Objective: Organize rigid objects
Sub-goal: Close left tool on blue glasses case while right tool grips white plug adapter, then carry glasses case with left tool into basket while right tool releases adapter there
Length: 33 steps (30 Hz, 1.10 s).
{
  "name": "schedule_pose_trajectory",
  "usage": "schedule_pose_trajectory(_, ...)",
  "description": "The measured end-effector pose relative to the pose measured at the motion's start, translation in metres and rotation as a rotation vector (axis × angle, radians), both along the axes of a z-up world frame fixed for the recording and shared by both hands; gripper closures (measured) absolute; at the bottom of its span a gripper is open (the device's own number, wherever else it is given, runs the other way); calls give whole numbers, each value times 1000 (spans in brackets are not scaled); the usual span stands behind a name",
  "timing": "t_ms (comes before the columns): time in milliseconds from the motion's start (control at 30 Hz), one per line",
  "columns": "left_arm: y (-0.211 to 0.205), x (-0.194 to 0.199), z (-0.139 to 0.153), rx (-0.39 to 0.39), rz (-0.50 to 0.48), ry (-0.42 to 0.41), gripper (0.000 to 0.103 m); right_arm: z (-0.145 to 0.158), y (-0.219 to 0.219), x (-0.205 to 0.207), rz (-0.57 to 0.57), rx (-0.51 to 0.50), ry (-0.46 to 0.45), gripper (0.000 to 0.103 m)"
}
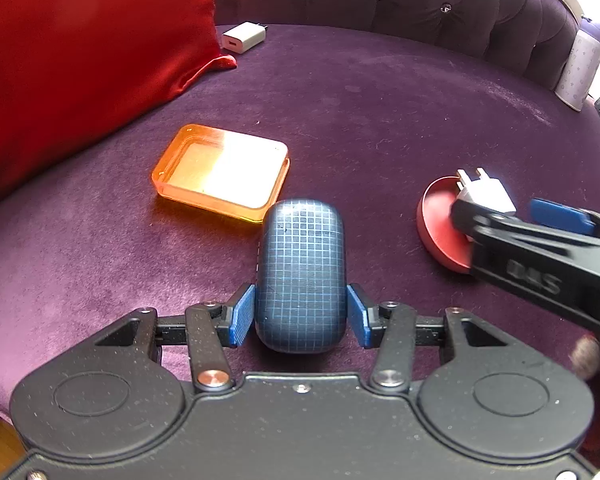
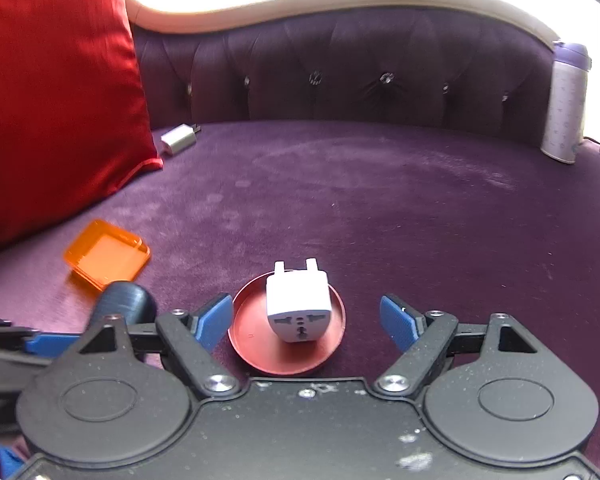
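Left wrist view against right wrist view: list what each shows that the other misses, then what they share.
Only the left wrist view shows the left gripper shut on the blue grid-patterned case. Only the right wrist view shows the socket face of the white adapter and the right gripper open around it. Both show the red dish, orange tray, white charger, red cushion and bottle.

Both grippers angled down toward the seat

The left gripper (image 1: 301,314) pointed steeply down, its 2 blue pads (image 1: 242,314) pressed against the sides of a dark blue gridded case (image 1: 302,264). The right gripper (image 2: 306,322) tilted down beside it, its jaws apart and touching nothing.
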State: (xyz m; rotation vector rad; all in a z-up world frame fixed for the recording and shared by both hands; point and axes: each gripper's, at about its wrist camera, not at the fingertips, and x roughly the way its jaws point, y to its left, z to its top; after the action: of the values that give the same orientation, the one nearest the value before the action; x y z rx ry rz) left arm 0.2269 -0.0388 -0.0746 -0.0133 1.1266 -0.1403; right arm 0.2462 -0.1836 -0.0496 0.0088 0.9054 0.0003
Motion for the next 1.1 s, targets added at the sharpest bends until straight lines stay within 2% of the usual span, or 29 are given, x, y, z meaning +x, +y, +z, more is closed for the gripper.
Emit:
schedule_pose_trajectory(33,0,0,0,-2,-1,-1,54,-2,2,2,10,-11,10,53)
schedule_pose_trajectory(67,0,0,0,-3,0,-1,55,-4,4,4,22,-19,22,67)
schedule_pose_trajectory(267,3,-7,6,-16,11,-14,55,13,-2,-10,10,-6,-18,67)
schedule_pose_trajectory(600,8,-50,33,-25,1,-50,55,62,-27,-75,-45,133,-41,67)
schedule_pose_trajectory(867,1,-57,-1,63,4,21,55,58,-21,-100,-58,93,-14,67)
schedule_pose_trajectory(967,-2,-55,-5,91,13,9,54,55,-23,-102,-63,87,-5,67)
schedule_pose_trajectory(1100,-2,-42,-12,87,35,17,49,49,-28,-101,-90,107,22,67)
